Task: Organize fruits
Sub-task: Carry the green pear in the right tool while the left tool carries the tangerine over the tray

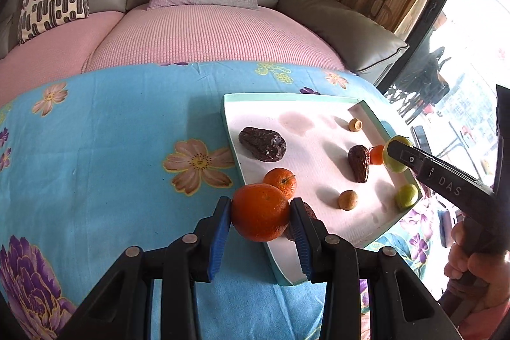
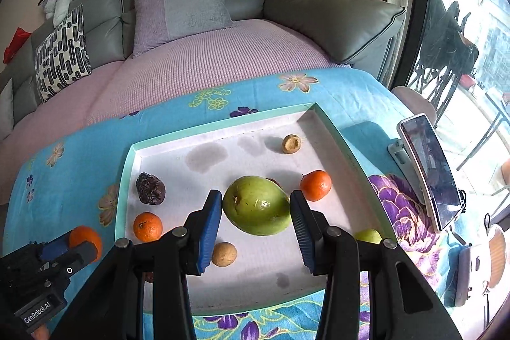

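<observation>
- While both claws are hanging over the flower-print blue cloth (image 1: 121, 129), the left claw (image 1: 260, 214) is clamping a large orange (image 1: 259, 212) between its blue pads (image 1: 220, 235), one pad pressing on each side of the fruit.
- That orange is sitting right at the near-left edge of the shallow tray (image 1: 229, 123); whether it is resting on the rim or hanging just above it, I cannot tell.
- Just behind it, a smaller orange (image 1: 281, 180) is lying on the tray's white floor, with a dark wrinkled fruit (image 1: 262, 143) farther back.
- The right claw (image 2: 256, 212) is gripping a big green fruit (image 2: 256, 206), pads touching its left and right sides, over the middle of the tray (image 2: 127, 168).
- Around that green fruit are lying a small orange (image 2: 315, 185) to its right, another orange (image 2: 147, 226) to its left, a small tan fruit (image 2: 224, 254) near the left pad, and a brown cup-shaped piece (image 2: 291, 143) toward the far rim.
- A small green fruit (image 2: 368, 235) is peeking out beside the right finger, against the tray's right wall.
- A phone on a stand (image 2: 428, 171) is standing on the cloth to the right of the tray.
- A hand (image 1: 475, 270) is gripping the right tool's handle.
- Behind the desk, a grey sofa (image 2: 334, 18) is carrying cushions.
</observation>
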{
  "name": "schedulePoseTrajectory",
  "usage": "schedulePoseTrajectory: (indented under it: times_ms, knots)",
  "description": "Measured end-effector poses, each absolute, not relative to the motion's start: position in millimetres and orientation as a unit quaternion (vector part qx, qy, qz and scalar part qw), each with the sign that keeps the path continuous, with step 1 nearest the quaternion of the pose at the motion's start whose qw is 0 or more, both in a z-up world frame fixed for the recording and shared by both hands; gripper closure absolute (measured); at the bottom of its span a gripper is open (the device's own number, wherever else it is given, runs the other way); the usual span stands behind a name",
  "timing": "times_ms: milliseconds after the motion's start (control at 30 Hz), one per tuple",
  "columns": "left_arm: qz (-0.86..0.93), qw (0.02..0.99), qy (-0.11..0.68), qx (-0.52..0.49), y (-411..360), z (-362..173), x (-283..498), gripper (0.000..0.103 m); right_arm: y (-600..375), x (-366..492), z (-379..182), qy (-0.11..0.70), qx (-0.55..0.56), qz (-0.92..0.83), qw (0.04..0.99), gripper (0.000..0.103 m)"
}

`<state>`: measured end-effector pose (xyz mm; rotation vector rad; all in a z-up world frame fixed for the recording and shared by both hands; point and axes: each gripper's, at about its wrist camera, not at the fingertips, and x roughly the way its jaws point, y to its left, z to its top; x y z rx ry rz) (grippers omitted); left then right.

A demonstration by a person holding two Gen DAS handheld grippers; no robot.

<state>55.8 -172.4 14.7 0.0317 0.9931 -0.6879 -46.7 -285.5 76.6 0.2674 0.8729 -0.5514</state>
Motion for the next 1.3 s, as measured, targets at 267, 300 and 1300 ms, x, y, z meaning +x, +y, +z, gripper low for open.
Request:
schedulePoseTrajectory:
  times_ms: [267, 300, 1300]
  knots:
    - [-0.345, 0.813, 0.469, 0.028, -198, -4, 55, 0.063, -288, -45, 72, 0.423, 0.131, -0.256, 0.859, 0.057]
    - [-0.344, 0.813, 0.469, 0.028, -199, -5, 56, 0.063, -288, -45, 72, 0.424, 0.131, -0.256, 0.859, 0.057]
    - [-0.337, 0.810, 0.477, 0.054, -217, -22, 60, 0.063, -290, -29, 38, 0.464, 0.133, -0.241, 0.842, 0.057]
